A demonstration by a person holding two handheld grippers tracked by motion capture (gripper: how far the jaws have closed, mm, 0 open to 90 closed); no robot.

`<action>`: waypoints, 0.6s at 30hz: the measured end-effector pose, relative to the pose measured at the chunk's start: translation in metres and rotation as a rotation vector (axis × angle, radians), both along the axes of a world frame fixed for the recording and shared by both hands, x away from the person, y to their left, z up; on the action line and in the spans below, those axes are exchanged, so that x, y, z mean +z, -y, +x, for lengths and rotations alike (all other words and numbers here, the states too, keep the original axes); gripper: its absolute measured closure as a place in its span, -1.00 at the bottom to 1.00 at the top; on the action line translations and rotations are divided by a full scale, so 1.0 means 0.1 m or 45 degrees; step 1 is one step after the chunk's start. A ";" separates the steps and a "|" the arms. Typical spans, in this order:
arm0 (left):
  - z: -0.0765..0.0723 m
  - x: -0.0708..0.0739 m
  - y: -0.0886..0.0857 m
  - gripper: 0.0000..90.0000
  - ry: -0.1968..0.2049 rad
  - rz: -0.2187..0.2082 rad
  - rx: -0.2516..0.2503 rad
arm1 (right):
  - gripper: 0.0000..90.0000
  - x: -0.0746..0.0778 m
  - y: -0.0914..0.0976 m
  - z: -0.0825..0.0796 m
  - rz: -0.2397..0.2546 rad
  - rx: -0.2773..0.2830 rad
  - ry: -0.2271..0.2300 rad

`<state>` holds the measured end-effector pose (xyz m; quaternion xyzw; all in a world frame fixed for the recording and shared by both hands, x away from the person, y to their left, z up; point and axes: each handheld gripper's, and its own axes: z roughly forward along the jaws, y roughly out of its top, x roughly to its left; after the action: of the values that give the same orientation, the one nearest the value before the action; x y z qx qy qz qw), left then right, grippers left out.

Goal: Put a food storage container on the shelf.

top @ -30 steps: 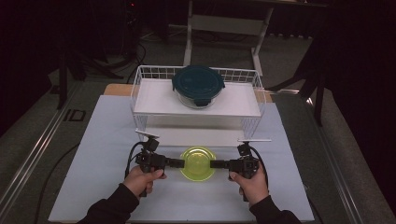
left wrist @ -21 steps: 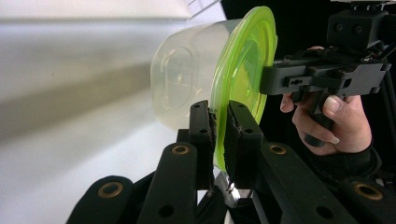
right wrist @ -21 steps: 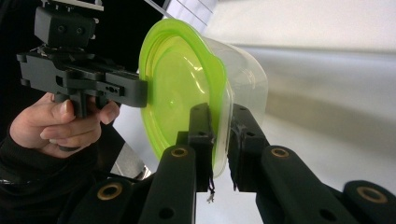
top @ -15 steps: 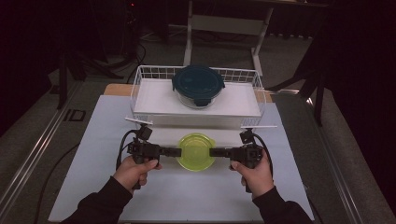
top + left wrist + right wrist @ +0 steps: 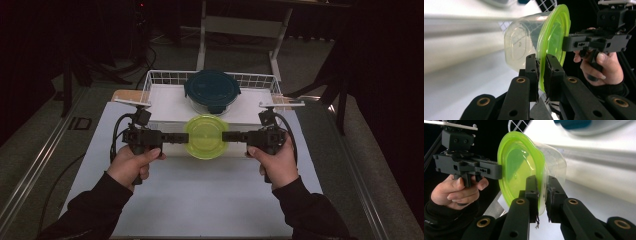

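the left gripper (image 5: 172, 138) is closed tight on the left rim of a round clear plastic container with a lime-green translucent lid (image 5: 206, 136), and the right gripper (image 5: 231, 136) is pinched the same way on the opposite rim. in the left gripper view the pads (image 5: 533, 72) squeeze the lid's edge (image 5: 554, 37) with barely a gap between them, and the right gripper view shows the same bite on the lid (image 5: 519, 162). the container hangs level between the two grippers, clear of the white worktop (image 5: 200, 200), above its middle and just in front of the white wire basket (image 5: 160, 80) at the far edge.

this looks like the carrying step: a two-handed lift heading for the basket, where a clear glass container with a dark teal lid (image 5: 212, 90) already sits. the next move likely calls for taking it over the near wire wall, both hands level and in step so the rim does not twist free, then lowering it beside the teal one.

the container's tub is see-through and looks empty, the lid glossy and seated all round.
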<state>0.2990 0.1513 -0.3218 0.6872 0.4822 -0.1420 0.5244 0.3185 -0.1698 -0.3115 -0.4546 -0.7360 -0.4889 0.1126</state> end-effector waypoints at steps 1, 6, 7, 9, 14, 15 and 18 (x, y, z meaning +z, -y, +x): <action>0.01 0.05 -0.01 0.82 0.008 -0.002 0.006 | 0.81 0.04 -0.01 0.01 0.009 0.002 0.007; 0.10 0.27 0.01 0.82 0.043 -0.005 0.032 | 0.81 0.26 -0.02 0.09 0.021 -0.016 0.048; 0.12 0.30 0.01 0.82 0.047 -0.009 0.034 | 0.81 0.31 -0.02 0.12 0.015 -0.021 0.057; 0.18 0.38 0.03 0.82 0.059 -0.008 0.042 | 0.81 0.39 -0.01 0.17 0.011 -0.035 0.069; 0.33 0.51 0.07 0.82 0.062 -0.011 0.049 | 0.81 0.52 0.01 0.28 0.012 -0.071 0.084; 0.36 0.53 0.07 0.82 0.059 -0.013 0.049 | 0.81 0.55 0.02 0.31 0.013 -0.080 0.084; 0.44 0.58 0.10 0.82 0.059 -0.016 0.058 | 0.81 0.61 0.03 0.38 0.004 -0.105 0.094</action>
<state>0.3433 0.1412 -0.2633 0.6759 0.4845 -0.1170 0.5429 0.3567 -0.1723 -0.2507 -0.4660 -0.7195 -0.5107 0.0657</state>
